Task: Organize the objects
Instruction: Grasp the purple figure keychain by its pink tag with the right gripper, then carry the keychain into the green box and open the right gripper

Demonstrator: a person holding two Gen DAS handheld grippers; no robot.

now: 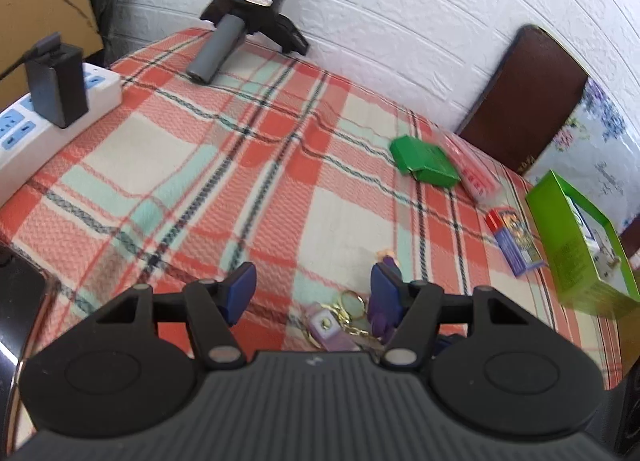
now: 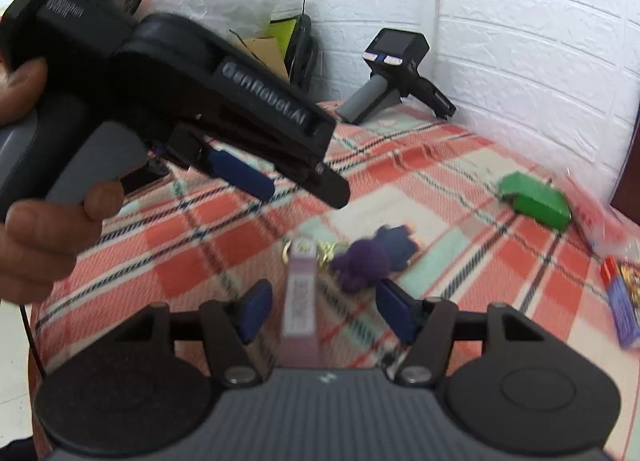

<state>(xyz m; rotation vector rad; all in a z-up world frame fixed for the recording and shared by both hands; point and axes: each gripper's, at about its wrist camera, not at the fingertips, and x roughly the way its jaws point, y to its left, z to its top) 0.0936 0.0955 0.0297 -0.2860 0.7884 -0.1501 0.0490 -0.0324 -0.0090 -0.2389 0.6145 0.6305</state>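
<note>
A keychain bundle lies on the plaid cloth: a pale purple box tag (image 2: pixel 299 293), gold rings (image 2: pixel 329 250) and a purple plush figure (image 2: pixel 366 261). In the left wrist view the tag (image 1: pixel 326 326) and figure (image 1: pixel 384 307) lie just below my open, empty left gripper (image 1: pixel 313 290). My right gripper (image 2: pixel 325 311) is open, with the purple tag lying between its blue pads, untouched. The left gripper (image 2: pixel 240 175) hovers above the cloth in the right wrist view, held by a hand. A green box (image 1: pixel 425 160), a red pack (image 1: pixel 478 173), a blue-red card box (image 1: pixel 514 243) and a tall green carton (image 1: pixel 580 245) sit at right.
A spare gripper device (image 1: pixel 244 9) rests at the back against the white brick wall. A white power strip (image 1: pixel 44 121) with a black adapter sits at left. A brown chair back (image 1: pixel 528 97) stands at right. A cardboard box (image 1: pixel 44 17) is at the back left.
</note>
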